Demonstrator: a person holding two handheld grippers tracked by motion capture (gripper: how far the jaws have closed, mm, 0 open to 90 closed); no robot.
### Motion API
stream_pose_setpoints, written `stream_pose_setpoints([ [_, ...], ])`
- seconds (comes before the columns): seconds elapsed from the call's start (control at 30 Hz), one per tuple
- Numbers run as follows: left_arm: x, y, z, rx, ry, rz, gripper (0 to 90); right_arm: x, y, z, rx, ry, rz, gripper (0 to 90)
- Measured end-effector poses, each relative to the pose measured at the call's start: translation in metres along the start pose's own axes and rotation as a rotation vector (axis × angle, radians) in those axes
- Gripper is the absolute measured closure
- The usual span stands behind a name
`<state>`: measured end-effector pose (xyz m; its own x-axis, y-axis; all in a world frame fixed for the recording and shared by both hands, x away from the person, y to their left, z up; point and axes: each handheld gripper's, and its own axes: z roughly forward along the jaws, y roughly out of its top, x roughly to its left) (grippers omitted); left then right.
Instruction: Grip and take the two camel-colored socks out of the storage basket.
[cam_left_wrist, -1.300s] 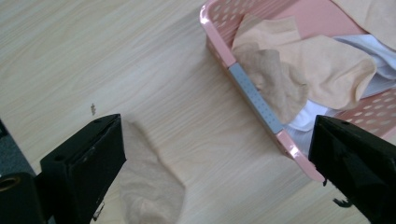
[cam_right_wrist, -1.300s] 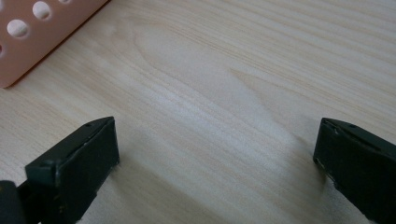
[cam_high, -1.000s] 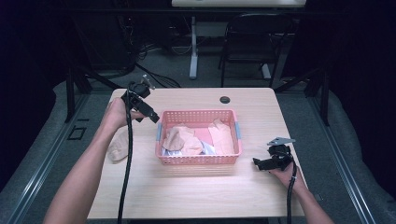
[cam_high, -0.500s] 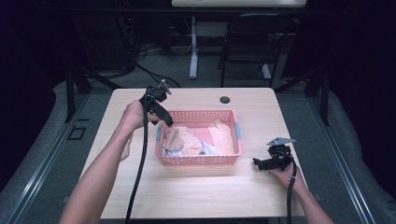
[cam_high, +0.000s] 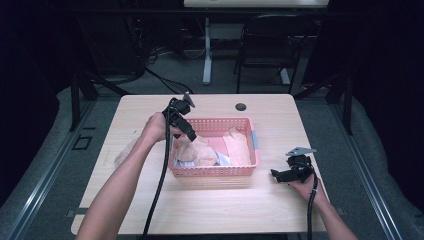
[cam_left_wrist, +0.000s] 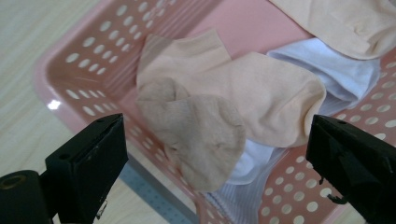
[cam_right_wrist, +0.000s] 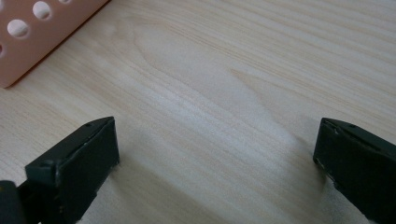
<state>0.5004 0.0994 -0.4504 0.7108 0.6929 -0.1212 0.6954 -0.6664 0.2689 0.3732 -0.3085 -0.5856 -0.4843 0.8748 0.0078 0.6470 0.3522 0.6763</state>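
A pink perforated basket (cam_high: 212, 171) stands mid-table and holds several socks. My left gripper (cam_high: 191, 135) hovers over its left end, tilted down, jaws wide open with nothing in them. In the left gripper view (cam_left_wrist: 217, 135) a crumpled beige sock (cam_left_wrist: 196, 130) lies between the jaws on a smoother beige sock (cam_left_wrist: 266, 93). A white sock (cam_left_wrist: 345, 70) sits underneath them. My right gripper (cam_high: 275, 174) rests on the table right of the basket. It is open over bare wood (cam_right_wrist: 215, 140), with the basket's corner (cam_right_wrist: 28, 42) nearby.
A beige sock (cam_high: 125, 152) lies on the table left of the basket, partly behind the left forearm. A small black round object (cam_high: 241, 106) sits near the far edge. Another beige sock (cam_high: 237, 147) lies at the basket's right. A chair (cam_high: 265, 45) stands beyond the table.
My left gripper has swung right, from above the table's left side to over the basket's left end. The right gripper has stayed put.
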Motion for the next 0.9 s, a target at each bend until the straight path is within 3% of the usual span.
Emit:
stream_pose_setpoints([
  [0.4, 0.004, -0.002, 0.027, 0.026, 0.009, 0.002, 10.8, 0.000, 0.000, 0.000, 0.000, 0.001, 0.000, 0.0],
  [0.53, 0.006, -0.004, 0.033, 0.011, 0.031, 0.012, 14.9, 0.000, 0.000, 0.000, 0.000, 0.001, -0.001, 0.0],
  [0.6, 0.007, -0.007, 0.035, -0.024, 0.051, 0.014, 20.4, 0.000, 0.000, 0.000, 0.000, 0.001, 0.000, 0.0],
  [0.83, 0.008, -0.009, 0.045, 0.007, 0.055, 0.012, 28.9, 0.000, 0.000, 0.000, 0.000, 0.001, 0.000, 0.0],
  [0.9, 0.008, -0.010, 0.051, 0.037, 0.068, 0.012, 32.0, 0.000, 0.000, 0.000, -0.001, 0.001, -0.001, 0.0],
])
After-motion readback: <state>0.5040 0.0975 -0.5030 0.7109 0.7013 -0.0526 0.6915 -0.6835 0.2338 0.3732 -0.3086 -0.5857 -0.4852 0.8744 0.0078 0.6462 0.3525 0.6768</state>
